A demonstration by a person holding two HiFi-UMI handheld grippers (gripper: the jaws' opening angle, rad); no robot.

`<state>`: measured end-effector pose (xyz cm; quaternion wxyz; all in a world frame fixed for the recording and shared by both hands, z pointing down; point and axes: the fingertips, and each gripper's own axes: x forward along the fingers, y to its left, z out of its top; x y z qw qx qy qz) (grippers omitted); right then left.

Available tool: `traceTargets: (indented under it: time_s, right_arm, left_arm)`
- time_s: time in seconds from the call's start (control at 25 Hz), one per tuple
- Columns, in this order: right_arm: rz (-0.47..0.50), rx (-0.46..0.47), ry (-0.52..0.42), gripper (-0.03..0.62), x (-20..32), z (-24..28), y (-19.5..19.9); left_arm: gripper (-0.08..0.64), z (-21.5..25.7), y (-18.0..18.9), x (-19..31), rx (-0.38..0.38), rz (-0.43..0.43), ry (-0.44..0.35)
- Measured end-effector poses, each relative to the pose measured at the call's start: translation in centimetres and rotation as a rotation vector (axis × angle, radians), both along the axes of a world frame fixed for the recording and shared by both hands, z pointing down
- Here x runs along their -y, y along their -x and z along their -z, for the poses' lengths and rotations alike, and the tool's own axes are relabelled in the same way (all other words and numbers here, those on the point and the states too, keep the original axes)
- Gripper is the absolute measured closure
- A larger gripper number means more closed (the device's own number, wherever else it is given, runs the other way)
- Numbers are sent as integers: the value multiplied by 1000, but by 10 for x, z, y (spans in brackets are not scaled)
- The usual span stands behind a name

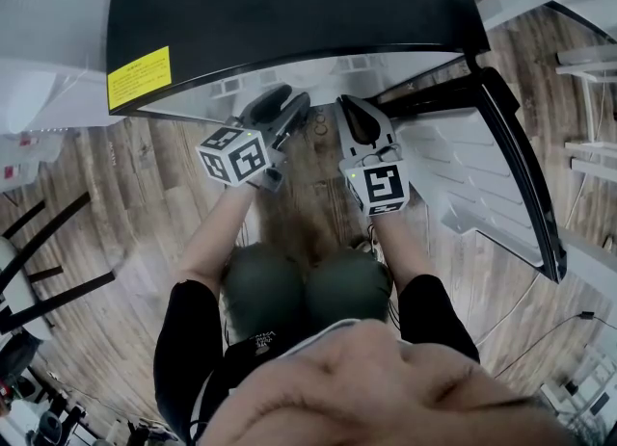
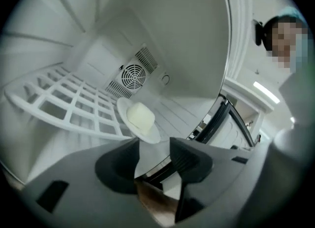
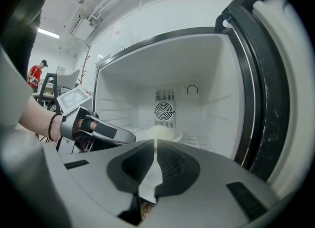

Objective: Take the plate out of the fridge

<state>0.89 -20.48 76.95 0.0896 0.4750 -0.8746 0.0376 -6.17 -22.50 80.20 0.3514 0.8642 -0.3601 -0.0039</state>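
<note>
A white plate (image 2: pixel 153 134) with a pale yellow lump (image 2: pixel 140 116) on it sits on the white wire shelf (image 2: pixel 64 99) inside the open fridge. The left gripper view is rolled, so the shelf looks tilted. My left gripper (image 2: pixel 155 146) is open just in front of the plate, with nothing between its pads. The right gripper view shows the plate (image 3: pixel 165 134) low in the fridge's middle, past my right gripper (image 3: pixel 155 146), which is shut and empty. From the head view both grippers, left (image 1: pixel 284 107) and right (image 1: pixel 352 112), point into the fridge opening side by side.
The black fridge top (image 1: pixel 289 1) overhangs the grippers. The fridge door (image 1: pixel 501 174) stands open at the right. A round fan vent (image 3: pixel 164 110) is on the back wall. Black chair legs (image 1: pixel 48 271) stand on the wooden floor at the left. A person in red (image 3: pixel 35 72) is far off.
</note>
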Motion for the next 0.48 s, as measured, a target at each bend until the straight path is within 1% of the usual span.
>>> traceTargets:
  time_s: [0.28,0.4,0.48]
  right_arm:
    - [-7,3,-10,580,-1,2,-4]
    - [-9,6,-11,580,-1,2,-6]
    - [-9,9,-8,580,-2,1,-7]
  left_arm:
    - [390,-3,1,10,-171,116,156]
    - [390,-1,0,13,-241,153,194]
    - [390,0,-1,14,-268,167,211]
